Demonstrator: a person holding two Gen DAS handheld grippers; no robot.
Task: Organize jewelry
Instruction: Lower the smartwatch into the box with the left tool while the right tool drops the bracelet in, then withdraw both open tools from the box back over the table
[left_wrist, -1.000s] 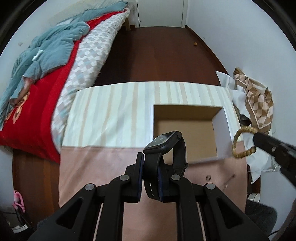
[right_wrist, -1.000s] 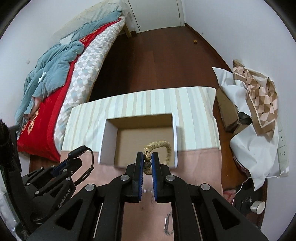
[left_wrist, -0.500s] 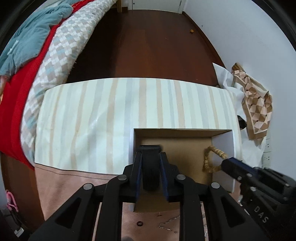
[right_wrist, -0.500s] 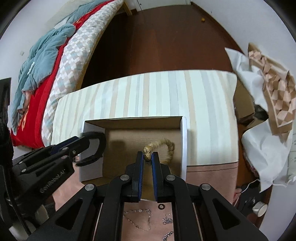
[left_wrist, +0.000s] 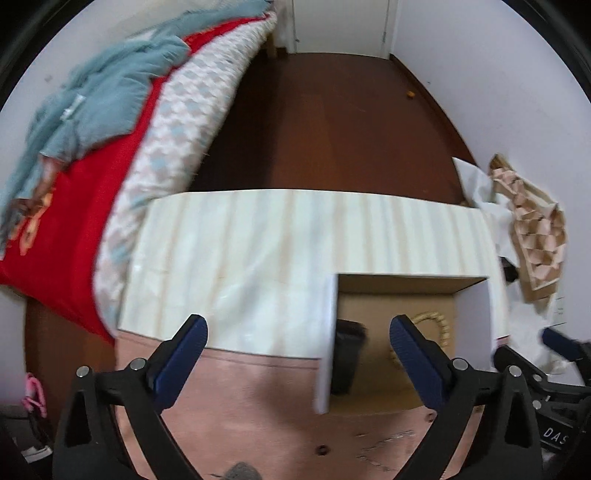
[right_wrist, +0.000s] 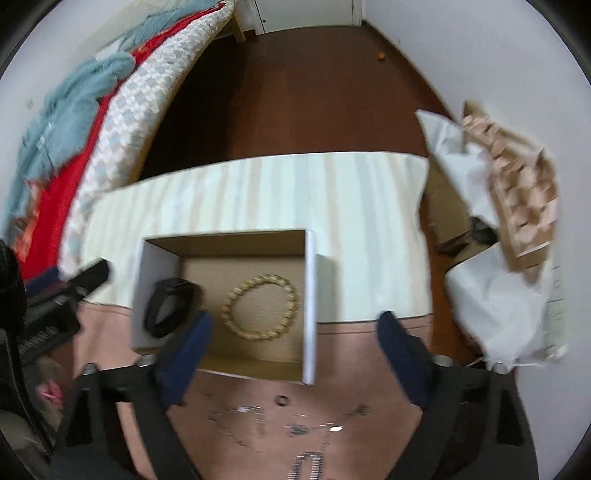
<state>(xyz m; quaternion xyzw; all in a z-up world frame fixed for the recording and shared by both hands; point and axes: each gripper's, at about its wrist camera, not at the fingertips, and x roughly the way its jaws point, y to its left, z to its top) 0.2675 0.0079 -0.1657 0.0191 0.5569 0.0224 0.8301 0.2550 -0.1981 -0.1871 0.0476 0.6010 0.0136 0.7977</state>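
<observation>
An open cardboard box (right_wrist: 309, 295) with white outer walls sits on the table; it also shows in the left wrist view (left_wrist: 328, 332). Inside lie a black smartwatch (right_wrist: 168, 308) at the left and a beaded tan bracelet (right_wrist: 260, 306) in the middle; both show in the left wrist view, the watch (left_wrist: 347, 354) and the bracelet (left_wrist: 436, 328). My left gripper (left_wrist: 297, 354) is open and empty, above the box's left wall. My right gripper (right_wrist: 295, 350) is open and empty, above the box's near edge. Thin silver chains (right_wrist: 258, 424) and a small ring (right_wrist: 282, 400) lie on the pink cloth near me.
The table has a striped cream cloth (right_wrist: 295, 192) at the back and a pink cloth (left_wrist: 240, 406) in front. A bed with red and blue bedding (left_wrist: 92, 147) stands to the left. White paper and a patterned bag (right_wrist: 517, 192) lie at the right, by the wall.
Both grippers have opened and pulled back and up. The watch has left my left gripper and the bracelet my right; both now lie in the box.
</observation>
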